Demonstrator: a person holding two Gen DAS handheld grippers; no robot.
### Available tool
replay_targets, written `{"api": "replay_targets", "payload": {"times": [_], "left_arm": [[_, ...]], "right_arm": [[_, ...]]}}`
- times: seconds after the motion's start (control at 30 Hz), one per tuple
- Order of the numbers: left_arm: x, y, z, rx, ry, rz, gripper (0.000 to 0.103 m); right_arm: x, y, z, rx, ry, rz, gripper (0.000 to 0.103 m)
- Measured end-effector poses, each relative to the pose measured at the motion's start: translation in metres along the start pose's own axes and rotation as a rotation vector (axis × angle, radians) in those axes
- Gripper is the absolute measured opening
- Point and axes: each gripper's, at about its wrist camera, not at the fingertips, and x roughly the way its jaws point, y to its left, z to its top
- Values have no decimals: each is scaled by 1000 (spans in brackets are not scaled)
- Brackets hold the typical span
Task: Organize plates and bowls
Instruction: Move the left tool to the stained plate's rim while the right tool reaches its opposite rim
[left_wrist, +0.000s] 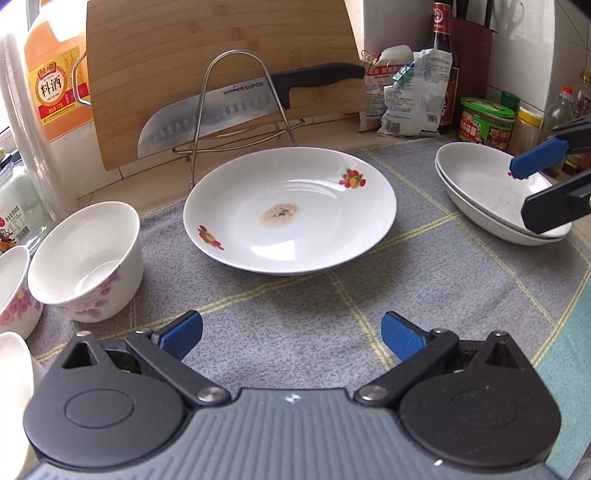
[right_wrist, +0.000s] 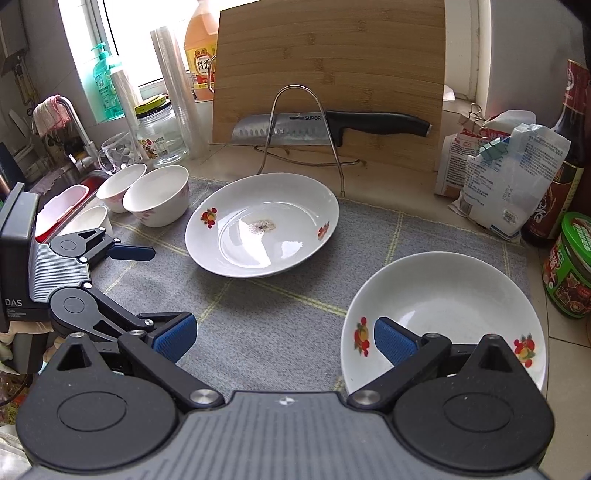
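Jaws on both tools stand spread wide and hold nothing. The left gripper hovers over bare grey dish mat, short of the stained fruit-pattern plate at the mat's centre. The right gripper hangs at the near right corner of the mat, its right finger over the rim of the two stacked plates.

Risks, as judged:
- The stained plate's rim is thin, glazed and sloped; a shallow pinch is likely to slip, and the plate would drop onto the mat.
- The right finger is close to the stack; a careless descent may tip or shift the upper plate.
- The wire rack and SUPOR knife stand just behind the stained plate, at the mat's far edge. Pushing the plate forward risks contact.
- The floral bowls crowd the left edge, and jars and packets line the right edge.

Open room lies along the mat's near centre, between the grippers.
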Motion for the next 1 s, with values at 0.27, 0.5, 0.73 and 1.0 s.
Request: {"api": "replay_targets", "payload": {"times": [0.27,0.5,0.73,1.0], "left_arm": [[22,14,-4,-32,11,-44,102],[28,13,-1,-29,-12,-57,103],[38,15,6,-22,-24,-65,103],[45,16,10,-14,-45,-75,103]], "right_arm": [[30,16,20,-20,30,-5,103],[51,14,35,-25,51,22,103],[75,8,52,-22,76,52,103],[108,-9,72,2,124,56,103]]}}
